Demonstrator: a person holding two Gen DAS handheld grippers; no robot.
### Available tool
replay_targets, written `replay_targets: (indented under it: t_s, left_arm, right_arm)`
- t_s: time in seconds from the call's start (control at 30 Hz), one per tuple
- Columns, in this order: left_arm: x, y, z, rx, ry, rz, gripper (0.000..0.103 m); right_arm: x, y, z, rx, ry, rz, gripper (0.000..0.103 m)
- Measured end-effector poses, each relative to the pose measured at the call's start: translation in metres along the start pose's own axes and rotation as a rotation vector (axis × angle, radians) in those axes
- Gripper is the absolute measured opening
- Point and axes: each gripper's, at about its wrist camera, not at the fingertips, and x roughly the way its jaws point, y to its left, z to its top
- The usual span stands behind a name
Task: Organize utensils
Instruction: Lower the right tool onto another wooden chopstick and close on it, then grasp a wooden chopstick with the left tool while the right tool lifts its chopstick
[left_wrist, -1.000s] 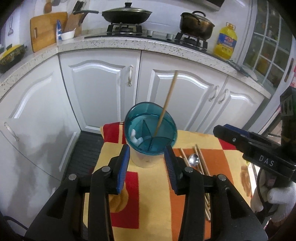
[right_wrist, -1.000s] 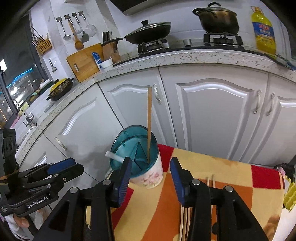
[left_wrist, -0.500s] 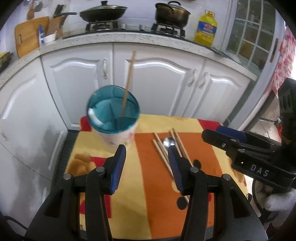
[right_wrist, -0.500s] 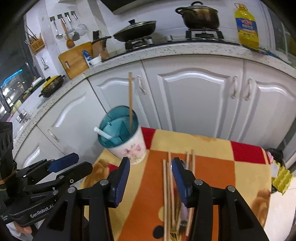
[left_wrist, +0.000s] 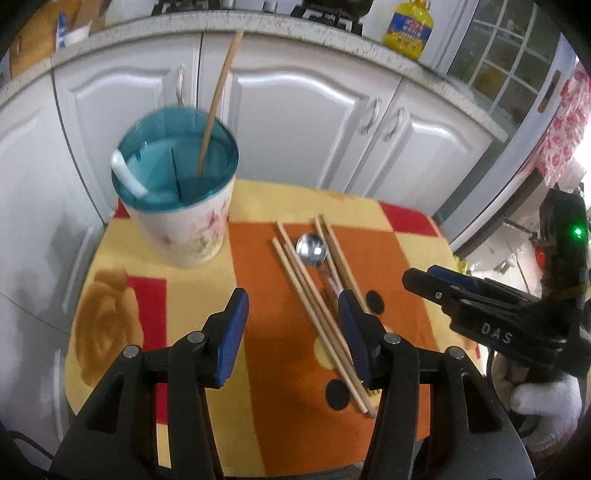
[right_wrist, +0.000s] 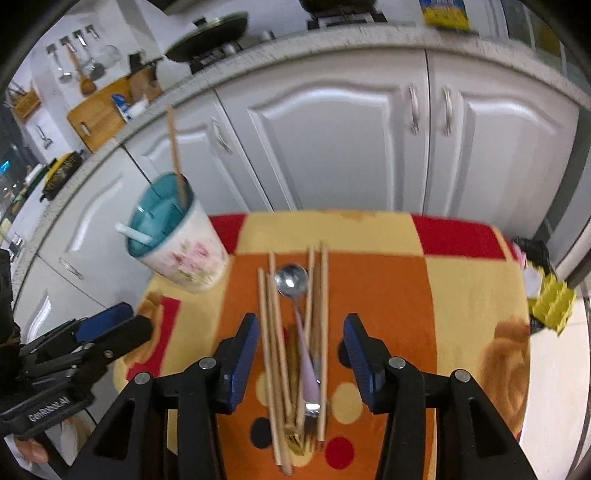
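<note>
A white flowered utensil holder (left_wrist: 184, 229) (right_wrist: 184, 254) with a teal divided insert stands at the table's back left, holding one upright chopstick (left_wrist: 216, 99) and a white handle (left_wrist: 127, 177). Several wooden chopsticks (left_wrist: 314, 306) (right_wrist: 271, 339) lie bundled mid-table with a metal spoon (left_wrist: 311, 248) (right_wrist: 291, 280) that has a lilac handle. My left gripper (left_wrist: 293, 328) hovers over the cloth just left of the bundle, its jaws opening with nothing held. My right gripper (right_wrist: 301, 350) is open above the bundle, straddling it without touching.
The small table carries an orange, yellow and red cloth (left_wrist: 258, 206) (right_wrist: 461, 295). White cabinet doors (left_wrist: 314, 122) and a speckled counter with an oil bottle (left_wrist: 408, 27) stand behind. A yellow egg carton (right_wrist: 550, 299) lies off the right edge.
Both grippers came down and forward from the holder to the chopstick bundle. The left jaws have spread wider. The holder now sits off to the left in both views.
</note>
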Motion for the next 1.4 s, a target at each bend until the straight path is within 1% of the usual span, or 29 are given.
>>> replay_targets:
  t_s: [0.13,0.17,0.23,0.37,0.5,0.53,0.57,0.6,0.67,0.77,0.87,0.93,0.97,1.03,1.07,1.13,1.2,1.27,1.33,1.37,1.4]
  left_arm:
    - [0.019,0.006,-0.007,-0.008,0.039,-0.007,0.05]
    - [0.023,0.007,-0.008,-0.009,0.046,-0.005,0.05]
    - [0.032,0.011,-0.009,-0.018,0.065,-0.005,0.05]
    - [0.047,0.017,-0.011,-0.036,0.101,0.005,0.05]
    - [0.064,0.019,-0.01,-0.048,0.128,-0.008,0.05]
    - [0.069,0.019,-0.01,-0.048,0.134,-0.009,0.05]
    - [0.073,0.019,-0.008,-0.049,0.137,-0.009,0.05]
    - [0.076,0.018,-0.008,-0.05,0.139,-0.012,0.05]
    - [0.086,0.017,-0.004,-0.056,0.14,-0.024,0.05]
    - [0.099,0.013,0.001,-0.059,0.145,-0.031,0.049]
    - [0.112,0.009,0.004,-0.059,0.167,-0.046,0.043]
    - [0.12,0.006,0.007,-0.053,0.173,-0.029,0.036]
    - [0.122,0.006,0.008,-0.052,0.181,-0.016,0.033]
    - [0.129,0.006,0.011,-0.06,0.186,-0.011,0.031]
    - [0.131,0.007,0.011,-0.062,0.19,-0.011,0.028]
    - [0.137,0.007,0.013,-0.065,0.199,-0.008,0.026]
    - [0.139,0.007,0.015,-0.069,0.194,-0.008,0.026]
    - [0.142,0.005,0.018,-0.071,0.193,-0.007,0.026]
    - [0.145,0.005,0.02,-0.073,0.19,-0.01,0.026]
    - [0.146,0.005,0.022,-0.075,0.188,-0.012,0.025]
    - [0.147,0.005,0.022,-0.079,0.187,-0.016,0.018]
  right_arm:
    - [0.032,-0.013,-0.005,0.028,0.068,0.013,0.046]
    - [0.041,-0.015,-0.005,0.026,0.087,0.014,0.044]
    - [0.057,-0.017,-0.005,0.015,0.117,0.002,0.04]
    - [0.082,-0.012,-0.003,-0.003,0.169,0.018,0.04]
    - [0.101,-0.008,-0.003,-0.043,0.19,-0.036,0.04]
    - [0.105,-0.009,-0.003,-0.051,0.194,-0.045,0.038]
    - [0.107,-0.011,-0.003,-0.052,0.193,-0.051,0.024]
    - [0.109,-0.014,-0.004,-0.046,0.192,-0.045,0.021]
    - [0.106,-0.024,-0.005,-0.008,0.175,-0.006,0.013]
    - [0.099,-0.037,-0.006,0.012,0.157,-0.041,0.013]
    - [0.09,-0.051,-0.006,0.062,0.146,-0.046,0.013]
    - [0.084,-0.061,-0.006,0.086,0.145,-0.064,0.013]
    - [0.081,-0.067,-0.007,0.109,0.142,-0.041,0.013]
    - [0.074,-0.075,-0.005,0.153,0.13,0.005,0.014]
    - [0.071,-0.078,-0.004,0.159,0.122,0.006,0.014]
    - [0.066,-0.082,0.001,0.146,0.113,-0.01,0.016]
    - [0.067,-0.083,0.005,0.143,0.116,-0.008,0.02]
    - [0.071,-0.082,0.009,0.147,0.12,-0.005,0.029]
    - [0.077,-0.078,0.012,0.135,0.123,-0.006,0.029]
    - [0.082,-0.077,0.013,0.127,0.123,-0.009,0.029]
    - [0.086,-0.075,0.016,0.121,0.116,-0.026,0.029]
